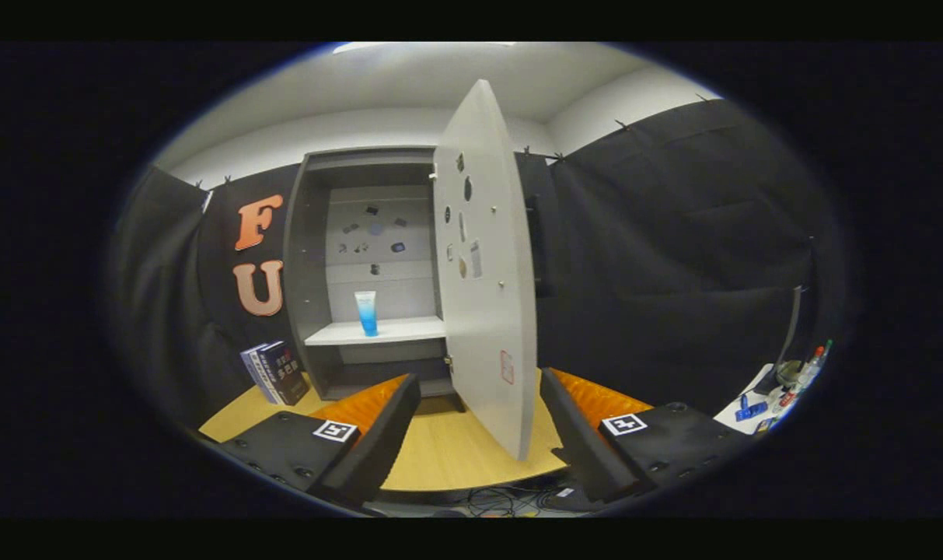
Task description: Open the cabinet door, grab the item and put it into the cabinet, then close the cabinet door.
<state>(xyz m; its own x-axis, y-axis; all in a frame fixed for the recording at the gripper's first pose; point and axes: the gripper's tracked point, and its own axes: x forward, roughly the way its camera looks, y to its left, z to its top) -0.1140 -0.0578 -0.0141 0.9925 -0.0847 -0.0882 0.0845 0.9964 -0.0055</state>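
Two fingers of the gripper (pixel 479 435) stand spread apart, grasping nothing, either side of the cabinet door's (pixel 483 272) free edge. Door swung wide; blue-and-white tube (pixel 366 313) stands upright on the cabinet (pixel 309 257) shelf, leaving only closing.

The tongs (pixel 479 424) are spread wide apart, level, gripping nothing. Each of the two black fingers (pixel 378 435) has an orange ribbed inner pad and a square marker on top.
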